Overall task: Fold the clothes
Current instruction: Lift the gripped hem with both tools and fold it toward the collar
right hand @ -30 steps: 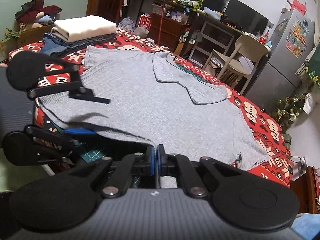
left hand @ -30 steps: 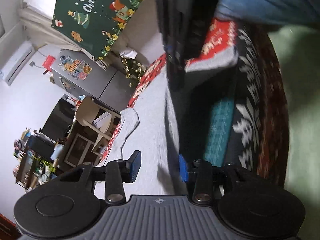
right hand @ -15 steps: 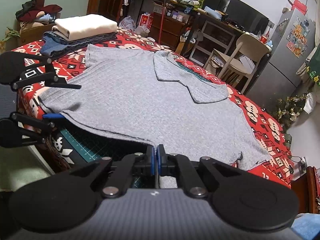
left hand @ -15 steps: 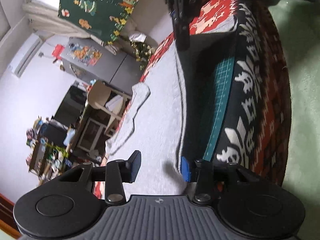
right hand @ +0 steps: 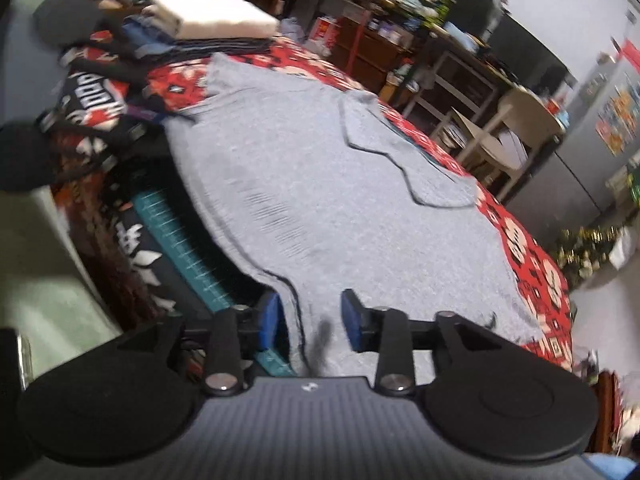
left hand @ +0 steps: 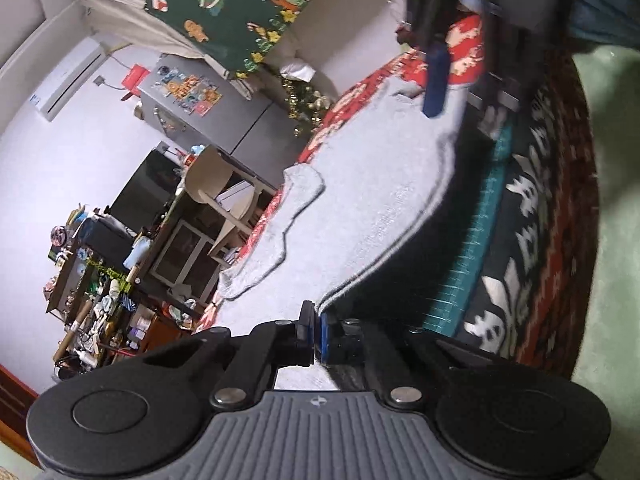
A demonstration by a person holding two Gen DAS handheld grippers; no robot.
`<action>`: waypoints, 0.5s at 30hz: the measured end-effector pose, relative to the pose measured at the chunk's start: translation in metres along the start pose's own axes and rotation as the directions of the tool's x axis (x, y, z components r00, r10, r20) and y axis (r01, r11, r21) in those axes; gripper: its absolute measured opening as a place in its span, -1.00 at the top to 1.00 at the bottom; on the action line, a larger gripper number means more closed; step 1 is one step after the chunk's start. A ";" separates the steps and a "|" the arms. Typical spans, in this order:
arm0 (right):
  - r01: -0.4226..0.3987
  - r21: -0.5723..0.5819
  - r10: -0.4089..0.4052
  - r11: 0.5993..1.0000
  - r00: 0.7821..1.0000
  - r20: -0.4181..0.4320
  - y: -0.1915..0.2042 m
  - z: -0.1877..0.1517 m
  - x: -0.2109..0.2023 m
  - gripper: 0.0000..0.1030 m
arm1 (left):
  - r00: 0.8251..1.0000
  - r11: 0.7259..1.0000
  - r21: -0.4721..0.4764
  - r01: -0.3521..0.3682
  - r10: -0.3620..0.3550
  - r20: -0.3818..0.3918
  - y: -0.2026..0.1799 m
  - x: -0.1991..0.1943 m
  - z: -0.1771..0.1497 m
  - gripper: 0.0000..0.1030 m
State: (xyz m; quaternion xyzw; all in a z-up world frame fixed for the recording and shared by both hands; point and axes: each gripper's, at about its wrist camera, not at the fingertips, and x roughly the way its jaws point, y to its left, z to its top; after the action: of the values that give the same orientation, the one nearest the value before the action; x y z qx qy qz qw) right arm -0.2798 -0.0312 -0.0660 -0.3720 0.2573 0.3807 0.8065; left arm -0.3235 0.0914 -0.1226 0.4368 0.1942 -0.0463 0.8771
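A grey short-sleeved shirt lies spread flat on the table, one sleeve folded in over the body. My left gripper is shut on the shirt's near hem at one corner. My right gripper is at the other end of that hem. Its jaws are opening, and the hem lies loose between the blue pads without being pressed. The left wrist view shows the right gripper's blue pad far along the hem. In the right wrist view the left gripper is a blurred black shape at the left.
The table wears a red patterned cloth over a green cutting mat. A stack of folded clothes sits at the far corner. Beyond the table stand a beige chair, a grey fridge and cluttered shelves.
My left gripper has shut on the shirt's hem, which it only straddled before. My right gripper, shut on the hem earlier, has opened, rolled and sunk a little.
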 end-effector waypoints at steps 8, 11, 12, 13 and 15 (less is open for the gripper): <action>0.086 -0.145 -0.078 0.986 0.995 0.063 0.029 -0.005 0.012 -0.12 | 1.000 0.998 -0.070 0.006 -0.007 -0.008 0.016 0.005 0.008 0.94; 0.131 -0.177 -0.120 0.976 0.990 0.072 0.035 -0.008 0.021 -0.16 | 1.000 0.996 -0.093 0.009 -0.010 -0.015 0.020 0.007 0.011 0.94; 0.139 -0.186 -0.129 0.973 0.989 0.066 0.036 -0.011 0.022 -0.15 | 1.000 0.995 -0.095 0.008 -0.009 -0.017 0.021 0.007 0.011 0.94; 0.150 -0.195 -0.139 0.969 0.988 0.066 0.037 -0.013 0.022 -0.14 | 1.000 0.995 -0.097 0.006 -0.008 -0.018 0.021 0.007 0.011 0.94; 0.176 -0.216 -0.170 0.960 0.984 0.049 0.035 -0.016 0.022 -0.11 | 1.000 0.995 -0.099 0.003 -0.005 -0.021 0.023 0.008 0.010 0.94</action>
State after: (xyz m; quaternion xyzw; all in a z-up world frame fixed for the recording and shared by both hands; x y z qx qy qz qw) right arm -0.2978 -0.0189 -0.1049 -0.4741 0.1678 0.3404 0.7945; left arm -0.3076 0.0979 -0.1030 0.3930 0.2066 -0.0337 0.8954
